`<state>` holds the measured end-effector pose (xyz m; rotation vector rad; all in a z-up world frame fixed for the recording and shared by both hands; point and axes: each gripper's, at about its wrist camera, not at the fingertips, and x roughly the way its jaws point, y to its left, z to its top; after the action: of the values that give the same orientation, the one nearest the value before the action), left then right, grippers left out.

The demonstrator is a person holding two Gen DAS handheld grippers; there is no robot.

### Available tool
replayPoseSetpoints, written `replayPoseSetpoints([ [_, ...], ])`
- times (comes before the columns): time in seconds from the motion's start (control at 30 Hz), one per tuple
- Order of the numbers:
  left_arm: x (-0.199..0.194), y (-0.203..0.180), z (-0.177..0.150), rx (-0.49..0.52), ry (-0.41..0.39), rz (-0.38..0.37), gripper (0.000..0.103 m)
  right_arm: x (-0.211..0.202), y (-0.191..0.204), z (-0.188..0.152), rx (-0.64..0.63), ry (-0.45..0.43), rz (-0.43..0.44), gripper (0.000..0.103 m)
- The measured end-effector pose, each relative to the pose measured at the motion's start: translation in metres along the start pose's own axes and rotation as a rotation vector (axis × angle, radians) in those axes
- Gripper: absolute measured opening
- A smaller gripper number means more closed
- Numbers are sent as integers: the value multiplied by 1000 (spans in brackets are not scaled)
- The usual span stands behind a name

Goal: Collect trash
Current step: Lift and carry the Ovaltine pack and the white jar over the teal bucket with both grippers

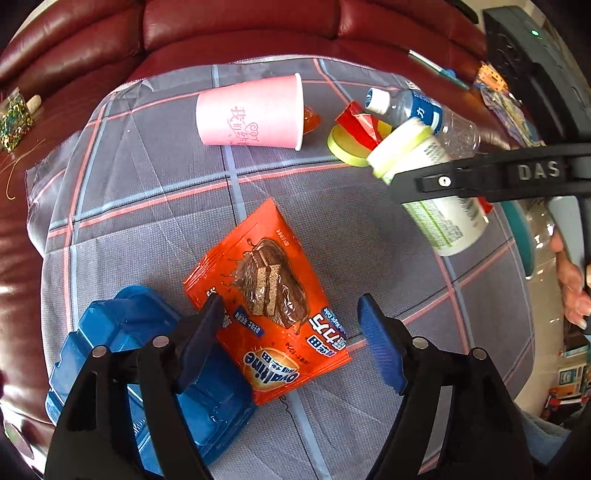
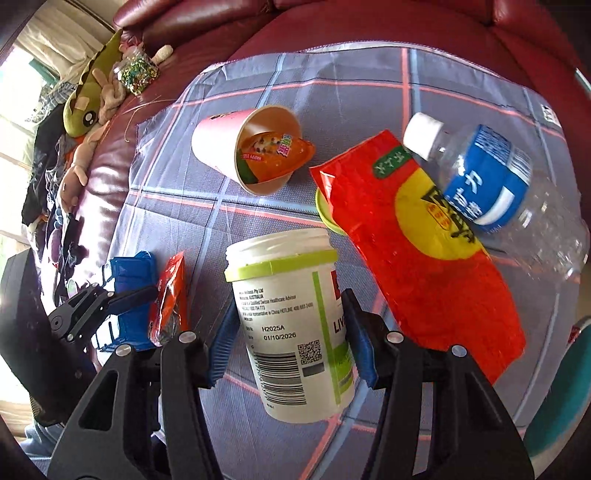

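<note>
Below the left wrist camera, the left hand-held gripper (image 1: 291,332) stands wide open astride the orange snack wrapper (image 1: 267,299) on the checked cloth (image 1: 147,192), gripping nothing (closing comes next, probably). From the right wrist view, the right hand-held gripper (image 2: 286,347) clamps the lidless white plastic jar (image 2: 291,325), seemingly lifted for binning.

Woven checked cloth (image 1: 147,206), matt, creased along fold lines. Glossy red leather sofa (image 1: 240,26) beneath. Orange snack wrapper (image 1: 266,295): shiny plastic film. Pink cup (image 1: 251,114): matt paper. White jar (image 2: 291,314): smooth plastic, paper label. Water bottle (image 2: 517,195): clear glossy plastic. Blue tray (image 1: 122,350): glossy moulded plastic. Red pouch (image 2: 424,258): glossy film.
</note>
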<state>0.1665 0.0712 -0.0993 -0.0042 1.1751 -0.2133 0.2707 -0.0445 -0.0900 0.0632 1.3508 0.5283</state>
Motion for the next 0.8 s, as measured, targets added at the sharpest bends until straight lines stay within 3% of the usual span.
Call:
replayPoseSetpoints([
  [0.17,-11,-1,-2,-43,-14,86,80,-21,-19,-24,29,-35,-9,52],
  [0.23,-11,-1,-3,-53,-21,123,91,-26,-26,-32,41,-45,-5,52],
  [0.3,-3,-2,-2,-54,-1,159,92,-31,-34,-41,54,-55,1,52],
  [0.47,20,-11,4,-34,39,204,95,-46,-49,-57,83,-84,17,52],
  [0.5,23,-11,5,-41,47,179,95,-49,-52,-61,87,-91,17,52],
  [0.53,28,-11,7,-54,57,150,89,-53,-56,-65,93,-98,15,52],
  [0.57,31,-13,7,-43,54,174,84,-56,-59,-68,99,-104,14,52],
  [0.6,33,-17,7,-20,45,215,69,-59,-64,-71,106,-111,14,52],
  [0.63,33,-19,7,-15,41,188,52,-62,-67,-74,113,-117,14,52],
  [0.67,33,-19,8,-29,50,160,52,-65,-71,-77,120,-124,13,52],
  [0.8,28,-28,12,-29,28,172,48,-77,-86,-86,146,-154,20,52],
])
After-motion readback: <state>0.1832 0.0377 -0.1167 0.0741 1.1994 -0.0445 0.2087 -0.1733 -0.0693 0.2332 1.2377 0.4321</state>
